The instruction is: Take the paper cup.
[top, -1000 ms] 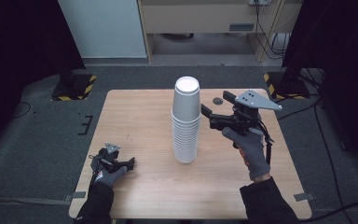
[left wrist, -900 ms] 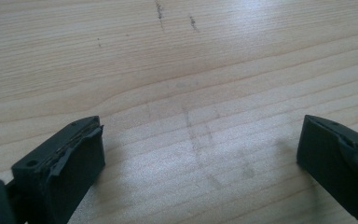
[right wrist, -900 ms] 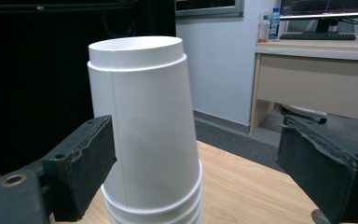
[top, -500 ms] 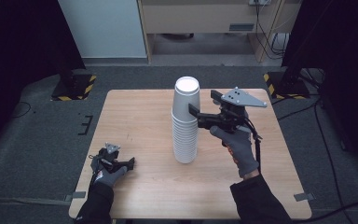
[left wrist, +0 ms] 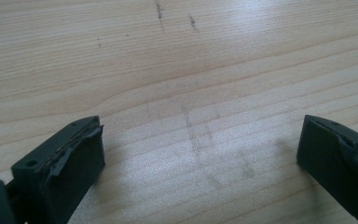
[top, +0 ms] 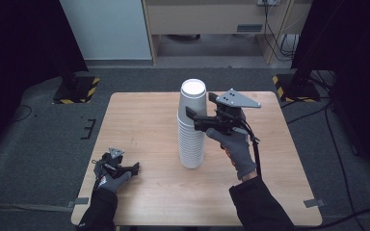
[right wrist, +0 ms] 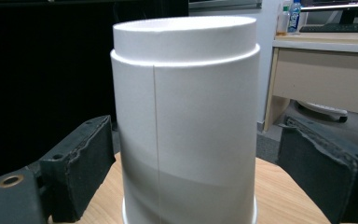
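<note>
The stack of white cups (top: 191, 126) stands upside down near the middle of the tabletop (top: 139, 120), well in from every edge, with bare wood open on all sides. The right claw (top: 189, 114) is spread, its jaws either side of the top cup (right wrist: 184, 121), apparently not quite touching it. The left claw (top: 136, 168) rests released near the tabletop's near left edge, well apart from the stack.

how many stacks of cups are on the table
1. A single tall stack of white cups stands upside down near the middle of the table, between the open jaws of the right tool. How many cups it holds can't be told.
</note>
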`<state>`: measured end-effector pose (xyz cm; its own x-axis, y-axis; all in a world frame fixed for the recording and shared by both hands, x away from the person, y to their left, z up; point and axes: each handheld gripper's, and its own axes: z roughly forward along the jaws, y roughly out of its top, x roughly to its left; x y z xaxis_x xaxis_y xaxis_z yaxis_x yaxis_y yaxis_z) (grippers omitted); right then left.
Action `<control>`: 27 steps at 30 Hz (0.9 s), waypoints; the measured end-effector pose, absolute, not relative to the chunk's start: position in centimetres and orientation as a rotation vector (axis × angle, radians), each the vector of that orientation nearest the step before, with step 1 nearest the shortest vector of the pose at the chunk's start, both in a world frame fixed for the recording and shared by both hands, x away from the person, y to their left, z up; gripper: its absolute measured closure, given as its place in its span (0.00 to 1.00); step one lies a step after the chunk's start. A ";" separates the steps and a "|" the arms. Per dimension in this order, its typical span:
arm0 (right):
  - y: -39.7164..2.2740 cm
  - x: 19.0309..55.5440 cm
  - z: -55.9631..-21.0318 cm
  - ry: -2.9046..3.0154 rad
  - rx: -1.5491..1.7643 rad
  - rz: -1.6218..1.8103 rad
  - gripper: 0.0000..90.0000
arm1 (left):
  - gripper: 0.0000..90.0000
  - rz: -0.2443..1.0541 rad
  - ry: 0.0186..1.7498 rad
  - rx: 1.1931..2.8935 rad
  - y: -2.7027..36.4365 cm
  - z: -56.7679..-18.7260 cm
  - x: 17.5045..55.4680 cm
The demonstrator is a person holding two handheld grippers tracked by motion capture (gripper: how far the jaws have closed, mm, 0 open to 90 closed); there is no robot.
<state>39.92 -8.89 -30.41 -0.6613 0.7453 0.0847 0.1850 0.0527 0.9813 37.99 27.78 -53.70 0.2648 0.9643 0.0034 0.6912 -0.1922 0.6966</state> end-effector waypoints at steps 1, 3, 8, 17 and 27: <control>-8.8 40.0 -30.5 1.886 0.932 1.641 0.12 | 0.00 0.609 1.492 1.959 27.8 -53.7 38.0; -8.6 40.3 -30.7 1.890 0.935 1.639 0.12 | 0.00 0.609 1.492 1.959 27.8 -53.7 38.0; -8.0 40.7 -31.0 1.897 0.935 1.635 0.12 | 0.00 0.609 1.491 1.959 27.8 -53.7 38.0; -6.8 41.4 -31.8 1.916 0.943 1.610 0.12 | 0.00 0.608 1.491 1.960 27.8 -53.7 38.0; -6.4 41.7 -32.1 1.896 0.947 1.597 0.16 | 0.00 0.608 1.490 1.960 27.8 -53.7 38.0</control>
